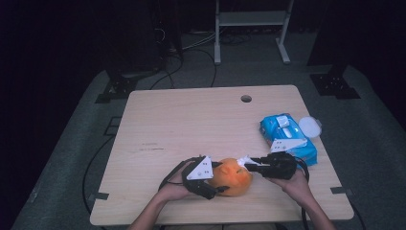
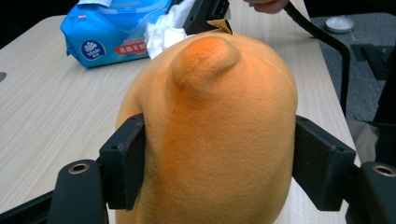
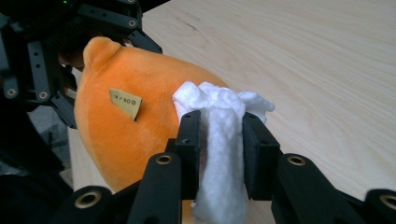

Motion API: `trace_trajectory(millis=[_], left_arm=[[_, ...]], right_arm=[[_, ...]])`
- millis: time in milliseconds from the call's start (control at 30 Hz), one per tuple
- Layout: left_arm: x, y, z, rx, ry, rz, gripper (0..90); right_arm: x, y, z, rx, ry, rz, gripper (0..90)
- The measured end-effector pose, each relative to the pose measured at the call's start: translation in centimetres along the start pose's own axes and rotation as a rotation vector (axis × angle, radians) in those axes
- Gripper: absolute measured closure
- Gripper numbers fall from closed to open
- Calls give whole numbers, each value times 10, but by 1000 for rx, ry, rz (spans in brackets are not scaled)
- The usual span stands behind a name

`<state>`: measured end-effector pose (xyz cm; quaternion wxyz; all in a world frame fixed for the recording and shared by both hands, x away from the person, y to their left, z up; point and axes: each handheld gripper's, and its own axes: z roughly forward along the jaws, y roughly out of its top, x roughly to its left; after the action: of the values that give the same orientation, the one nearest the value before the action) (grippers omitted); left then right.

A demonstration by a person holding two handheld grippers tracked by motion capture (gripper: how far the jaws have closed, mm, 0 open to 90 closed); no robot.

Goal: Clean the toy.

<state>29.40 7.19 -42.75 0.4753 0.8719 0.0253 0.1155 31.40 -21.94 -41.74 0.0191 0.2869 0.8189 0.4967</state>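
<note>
Between the left gripper (image 1: 214,178) jaws, one fuzzy orange plush toy (image 1: 232,176) is sitting near the front edge of the light wooden table (image 1: 191,124), both pads pressing into its sides. Right gripper (image 1: 252,164) is pinching one crumpled white wet wipe (image 3: 219,140) against the toy, by its small yellow tag (image 3: 125,103), writing too small to read. One blue wipes pack (image 2: 112,32) is lying behind, red label unreadable, plus one round white lid (image 1: 310,126).
</note>
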Motion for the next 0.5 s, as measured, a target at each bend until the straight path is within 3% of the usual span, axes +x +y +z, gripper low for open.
trace_trajectory(millis=[67,267,400,500], left_arm=[[-1,1,1,3,-2,7,271],[-3,4,4,19,-13,20,269],[-2,2,4,15,-10,-7,270],[1,3,2,11,10,-31,295]], right_arm=[[-1,1,0,2,27,19,672],[0,1,6,14,43,38,672],[5,1,11,23,-1,9,757],[6,3,10,39,-69,-11,802]])
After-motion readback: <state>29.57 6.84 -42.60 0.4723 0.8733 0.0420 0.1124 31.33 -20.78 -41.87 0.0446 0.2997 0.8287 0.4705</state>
